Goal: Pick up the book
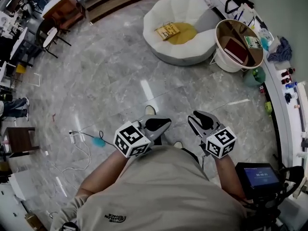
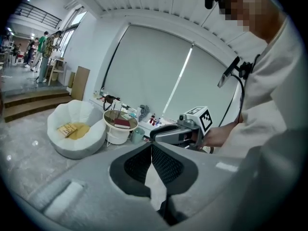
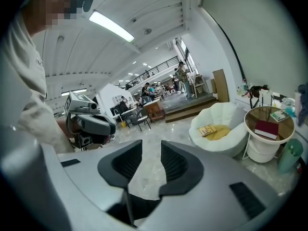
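The shiny grey stone floor (image 1: 110, 76) is wide. The big white round soft chair (image 1: 166, 13) sits far across it. The flat yellow book (image 1: 167, 31) lies in that chair, well apart from both grippers. A dark red book (image 1: 235, 50) lies on the small round table (image 1: 230, 29) beside it. I think the person should walk close first, then go for the book's edge slowly. The left gripper (image 1: 158, 124) and right gripper (image 1: 201, 119) sit side by side near the tummy, tipped a little down. The left is closed and empty. The right is partly open and empty.

Two claws (image 1: 162, 123) (image 1: 196, 118), one yellow book (image 1: 167, 31).
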`<state>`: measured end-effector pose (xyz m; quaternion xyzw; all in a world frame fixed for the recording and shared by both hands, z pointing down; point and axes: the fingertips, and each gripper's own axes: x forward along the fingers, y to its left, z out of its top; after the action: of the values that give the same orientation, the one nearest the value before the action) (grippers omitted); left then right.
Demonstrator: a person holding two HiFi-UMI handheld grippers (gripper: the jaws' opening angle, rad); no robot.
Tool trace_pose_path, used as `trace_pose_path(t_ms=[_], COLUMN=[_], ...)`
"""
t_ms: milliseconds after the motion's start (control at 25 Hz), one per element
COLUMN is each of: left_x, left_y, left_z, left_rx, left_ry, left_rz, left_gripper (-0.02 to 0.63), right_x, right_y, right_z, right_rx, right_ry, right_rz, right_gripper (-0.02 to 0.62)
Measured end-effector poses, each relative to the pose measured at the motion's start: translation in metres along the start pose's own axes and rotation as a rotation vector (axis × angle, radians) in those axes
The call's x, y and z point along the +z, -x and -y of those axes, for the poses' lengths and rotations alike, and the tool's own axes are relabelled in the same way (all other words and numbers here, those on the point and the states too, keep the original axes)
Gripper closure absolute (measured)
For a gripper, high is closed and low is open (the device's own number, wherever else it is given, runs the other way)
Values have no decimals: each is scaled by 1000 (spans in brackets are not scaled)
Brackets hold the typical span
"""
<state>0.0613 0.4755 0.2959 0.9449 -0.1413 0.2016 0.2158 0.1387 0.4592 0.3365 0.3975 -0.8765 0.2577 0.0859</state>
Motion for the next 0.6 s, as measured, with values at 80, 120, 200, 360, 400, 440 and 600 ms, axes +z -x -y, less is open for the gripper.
trace_pose_path(t_ms=[80,120,200,360,400,440,600], left_x=[9,16,33,63,67,68,69], left_y=[3,6,16,50,60,70,100], left_z=[-35,-54,-90,-165,-184,-201,-263], left_rx=[-14,-21,-36,-48,-51,-55,-43], left_ry=[-12,-19,-25,-31,-29,-26,1], left_rz=[2,0,5,32,33,32,28], left_gripper=[598,598,598,598,598,598,598], right_x=[13,21,39,74,82,90,112], right_y=[-27,-42,-74,-149,-169,-188,-250], right_z=[11,16,23,30,31,31,39], right_rx=[-29,-43,-66,-79,-73,-67,-58], right_ry=[-15,-30,-54,-38,-35,-33,-74], right_rz=[-6,-8,-16,-63,-72,-81,-95], right_gripper=[466,466,466,466,466,466,471])
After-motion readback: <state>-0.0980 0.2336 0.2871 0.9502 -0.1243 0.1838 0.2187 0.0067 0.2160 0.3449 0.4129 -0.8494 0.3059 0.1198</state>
